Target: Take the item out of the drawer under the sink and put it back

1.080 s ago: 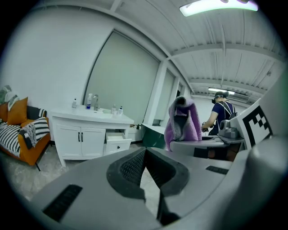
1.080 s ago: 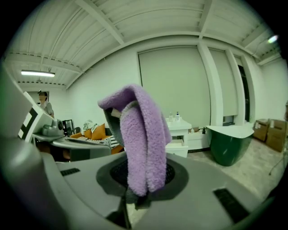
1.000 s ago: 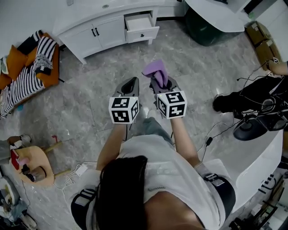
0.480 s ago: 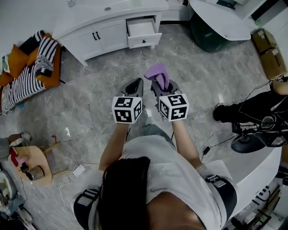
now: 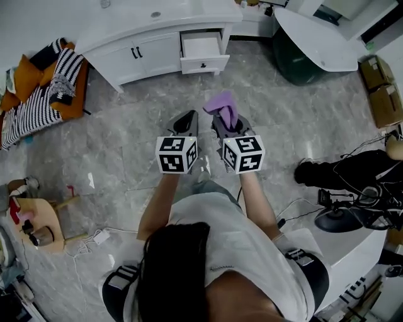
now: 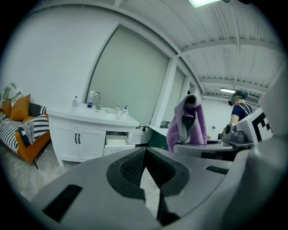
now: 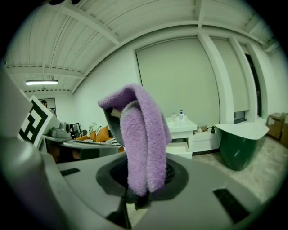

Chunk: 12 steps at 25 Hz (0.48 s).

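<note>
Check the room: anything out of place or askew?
The drawer under the sink stands pulled out, and the purple cloth is pinched in the right gripper's jaws, away from it. Loose cables trail across the floor. Nothing looks spilled.

Bright, even light comes from ceiling lamps (image 6: 206,2), so shadows on the floor (image 5: 113,157) are soft. Both gripper views curve strongly at the edges, with black corners. Close to the lens, the left hand-held gripper (image 6: 144,152) looks slightly unsharp.

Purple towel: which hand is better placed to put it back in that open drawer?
Right, probably. The right tongs are clamped on the purple towel, with the open drawer ahead of them. The left tongs are shut and hold nothing.
</note>
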{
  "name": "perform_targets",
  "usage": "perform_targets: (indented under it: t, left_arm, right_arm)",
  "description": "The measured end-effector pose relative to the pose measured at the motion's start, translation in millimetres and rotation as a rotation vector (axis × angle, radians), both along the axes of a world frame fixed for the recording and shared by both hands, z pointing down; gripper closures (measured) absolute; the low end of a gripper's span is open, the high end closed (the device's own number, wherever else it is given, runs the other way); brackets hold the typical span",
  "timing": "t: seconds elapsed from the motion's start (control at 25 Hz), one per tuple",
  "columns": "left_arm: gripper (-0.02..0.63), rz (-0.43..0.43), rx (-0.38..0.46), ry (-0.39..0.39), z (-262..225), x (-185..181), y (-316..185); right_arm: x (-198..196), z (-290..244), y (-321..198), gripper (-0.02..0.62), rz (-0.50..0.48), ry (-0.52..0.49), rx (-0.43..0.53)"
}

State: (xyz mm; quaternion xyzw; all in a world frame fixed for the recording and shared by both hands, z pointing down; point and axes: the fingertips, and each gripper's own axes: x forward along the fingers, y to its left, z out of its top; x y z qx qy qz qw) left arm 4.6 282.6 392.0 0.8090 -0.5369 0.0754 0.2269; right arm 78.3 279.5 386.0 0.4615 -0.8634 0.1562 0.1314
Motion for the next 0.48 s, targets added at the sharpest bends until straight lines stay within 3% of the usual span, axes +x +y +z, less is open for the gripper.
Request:
perform_targets:
  t: [0.2, 0.48]
  left_arm:
    - [0.601, -0.018, -0.027, 0.06, 9, 5, -10]
    - [0.601, -0.021, -0.028, 0.041, 12, 7, -13]
  right_arm:
    - [8, 1, -12, 0.517, -0.003, -0.013, -0.007]
    - [13, 3, -19, 0.517, -0.006, 0.002, -0.007]
